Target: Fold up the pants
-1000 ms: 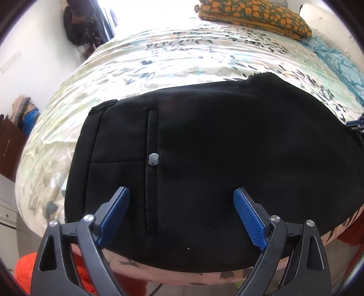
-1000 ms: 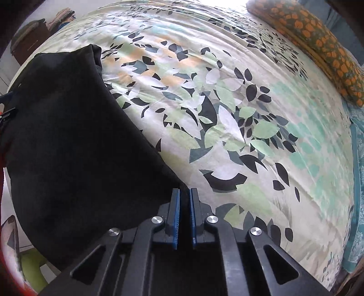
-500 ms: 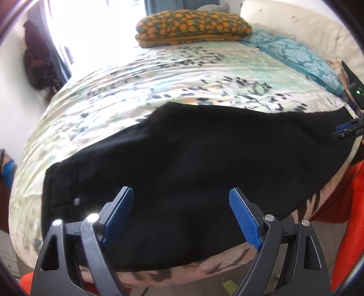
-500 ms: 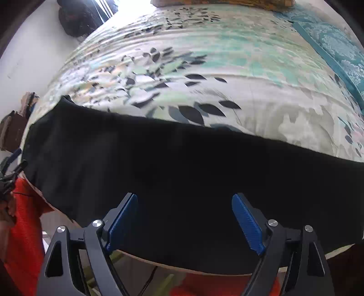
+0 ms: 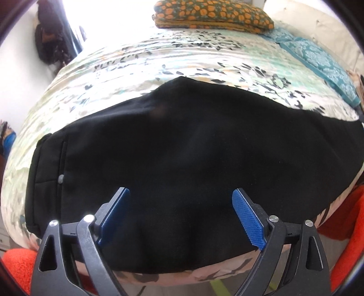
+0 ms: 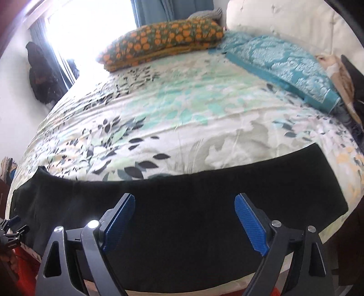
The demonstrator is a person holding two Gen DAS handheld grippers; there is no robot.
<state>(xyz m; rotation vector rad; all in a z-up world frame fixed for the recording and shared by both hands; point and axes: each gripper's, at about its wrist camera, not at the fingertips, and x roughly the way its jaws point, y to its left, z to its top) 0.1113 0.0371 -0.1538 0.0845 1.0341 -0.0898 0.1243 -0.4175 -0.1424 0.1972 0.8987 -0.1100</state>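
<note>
Two grippers over the bed, both released and gripping nothing. Left gripper [image 5: 180, 202], jaws opening, blue pads wide apart above the black pants [image 5: 182, 148]. Right gripper [image 6: 184, 209], jaws opening too, nothing between the pads, only black cloth lying below them. Pants spread flat along the near edge of the floral bedspread [image 6: 159, 109], waistband and a pale button [image 5: 61, 179] at the left end, leg hem at the right. Orange-patterned pillow [image 6: 159, 41] at the far side by the bright window, teal pillow [image 6: 284, 63] far right against a cream headboard [image 6: 284, 20]. Red-orange fabric [image 5: 18, 266] low in the near corners, off the bed.
</note>
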